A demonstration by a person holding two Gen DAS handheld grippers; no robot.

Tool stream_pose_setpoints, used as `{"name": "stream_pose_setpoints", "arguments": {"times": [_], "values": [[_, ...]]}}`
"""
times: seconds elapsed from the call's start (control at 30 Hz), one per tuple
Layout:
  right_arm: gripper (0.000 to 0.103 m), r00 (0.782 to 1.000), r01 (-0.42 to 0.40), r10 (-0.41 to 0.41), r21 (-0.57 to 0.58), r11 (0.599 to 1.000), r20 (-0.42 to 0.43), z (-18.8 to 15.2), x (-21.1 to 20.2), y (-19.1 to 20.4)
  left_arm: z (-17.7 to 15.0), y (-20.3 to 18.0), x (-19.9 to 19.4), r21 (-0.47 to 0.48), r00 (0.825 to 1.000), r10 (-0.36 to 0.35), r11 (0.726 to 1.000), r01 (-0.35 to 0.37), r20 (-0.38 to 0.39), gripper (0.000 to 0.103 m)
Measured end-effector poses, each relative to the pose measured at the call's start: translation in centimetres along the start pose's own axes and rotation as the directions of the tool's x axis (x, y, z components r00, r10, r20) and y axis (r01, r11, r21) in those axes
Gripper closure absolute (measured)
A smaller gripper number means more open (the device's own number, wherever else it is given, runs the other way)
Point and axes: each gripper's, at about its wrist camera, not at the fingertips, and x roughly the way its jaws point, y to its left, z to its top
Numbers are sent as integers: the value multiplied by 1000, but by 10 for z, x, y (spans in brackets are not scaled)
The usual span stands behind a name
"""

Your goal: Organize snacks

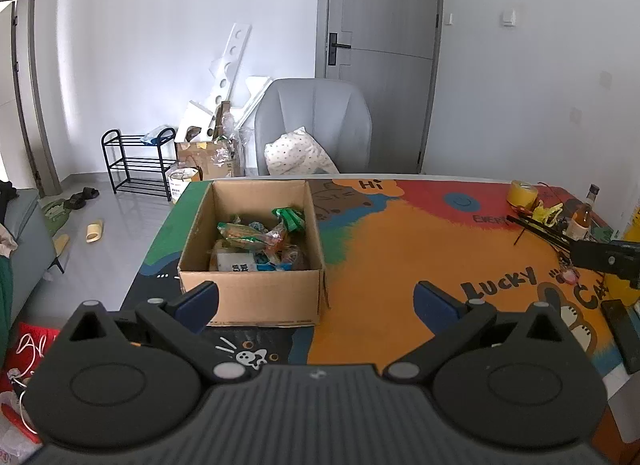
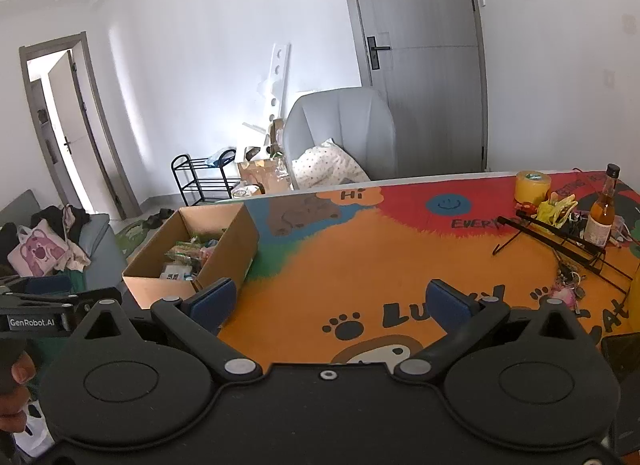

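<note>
Both my hand-held grippers, left (image 1: 316, 301) and right (image 2: 330, 301), hang spread and empty above the table (image 1: 400, 249). The snacks (image 1: 260, 241) sit piled in the box (image 1: 252, 297) at eleven o'clock. Reaching in, I might clip its wall and shove it.

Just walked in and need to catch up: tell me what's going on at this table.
A person is sorting snacks with a handheld gripper in each hand. Both the left gripper and the right gripper are open and empty, held above the colourful tablecloth. The wrapped snacks sit piled in an open cardboard box near the table's left end. A bottle and a yellow tape roll stand at the far right.
</note>
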Motion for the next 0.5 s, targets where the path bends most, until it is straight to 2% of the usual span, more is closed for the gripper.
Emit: {"name": "stream_pose_setpoints", "arguments": {"times": [0.5], "values": [[0, 1000, 9, -9, 3, 1000, -10, 0, 1, 0, 0, 0, 0, 1, 1000, -9, 1000, 9, 5, 0]]}}
